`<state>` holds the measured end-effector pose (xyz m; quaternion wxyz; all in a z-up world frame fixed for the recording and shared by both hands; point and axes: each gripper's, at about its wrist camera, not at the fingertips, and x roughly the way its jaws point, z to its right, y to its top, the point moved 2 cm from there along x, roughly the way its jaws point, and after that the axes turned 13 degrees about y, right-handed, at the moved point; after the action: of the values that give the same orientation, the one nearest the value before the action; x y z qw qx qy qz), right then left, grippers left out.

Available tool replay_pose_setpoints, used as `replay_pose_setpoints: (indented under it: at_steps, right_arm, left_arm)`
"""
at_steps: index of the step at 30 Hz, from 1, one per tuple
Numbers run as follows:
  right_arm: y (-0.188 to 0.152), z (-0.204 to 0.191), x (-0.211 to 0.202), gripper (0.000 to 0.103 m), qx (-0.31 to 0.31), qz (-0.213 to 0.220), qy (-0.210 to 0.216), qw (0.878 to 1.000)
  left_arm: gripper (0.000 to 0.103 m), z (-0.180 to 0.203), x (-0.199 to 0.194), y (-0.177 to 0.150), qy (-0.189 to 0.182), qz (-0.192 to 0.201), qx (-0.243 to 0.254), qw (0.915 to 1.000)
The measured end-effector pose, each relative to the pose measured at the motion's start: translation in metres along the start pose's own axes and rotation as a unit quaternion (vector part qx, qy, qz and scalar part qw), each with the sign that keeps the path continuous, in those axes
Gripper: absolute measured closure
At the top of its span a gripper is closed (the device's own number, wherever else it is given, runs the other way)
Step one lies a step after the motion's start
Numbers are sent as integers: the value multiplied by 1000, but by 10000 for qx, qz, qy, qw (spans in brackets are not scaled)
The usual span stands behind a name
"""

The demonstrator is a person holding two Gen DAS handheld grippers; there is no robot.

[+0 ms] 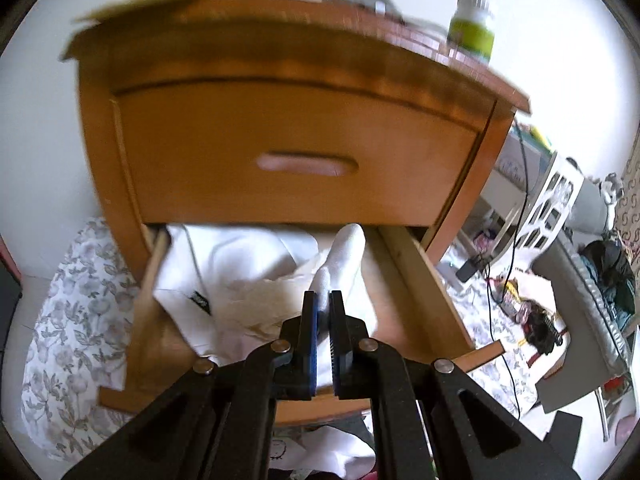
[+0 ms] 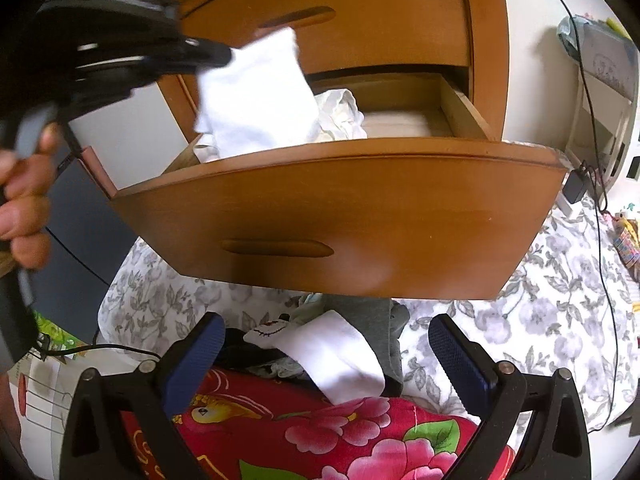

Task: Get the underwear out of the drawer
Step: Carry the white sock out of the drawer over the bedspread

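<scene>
The wooden nightstand's lower drawer (image 1: 424,280) stands pulled out, its front (image 2: 340,216) facing the right wrist camera. My left gripper (image 1: 323,300) is shut on a white garment (image 1: 344,256), which hangs lifted above the drawer (image 2: 256,92). A person's hand (image 2: 24,200) holds that gripper (image 2: 216,54). More white clothes (image 1: 240,264) lie crumpled inside the drawer. My right gripper (image 2: 326,334) is open, low in front of the drawer, over a pile with a white cloth (image 2: 340,356) and dark garments.
The upper drawer (image 1: 296,152) is closed. A green bottle (image 1: 472,28) and papers sit on the nightstand top. A red floral blanket (image 2: 320,432) lies under my right gripper. Grey floral sheet (image 2: 540,300), cables with a charger (image 2: 574,188) and a white shelf (image 1: 552,200) are to the right.
</scene>
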<state>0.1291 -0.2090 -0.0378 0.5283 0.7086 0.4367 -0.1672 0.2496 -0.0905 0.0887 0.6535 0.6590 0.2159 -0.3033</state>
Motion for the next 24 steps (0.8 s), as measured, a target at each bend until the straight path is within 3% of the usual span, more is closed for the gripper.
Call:
replay_pose_setpoints:
  at_steps: [11, 24]
  right_arm:
    - [-2, -12, -20, 0, -124, 168, -118, 9997]
    - [-8, -19, -38, 0, -153, 259, -321, 9990]
  left_arm:
    - [98, -30, -88, -4, 249, 781, -216, 9964]
    - [98, -50, -149, -38, 343, 1102, -409, 9925]
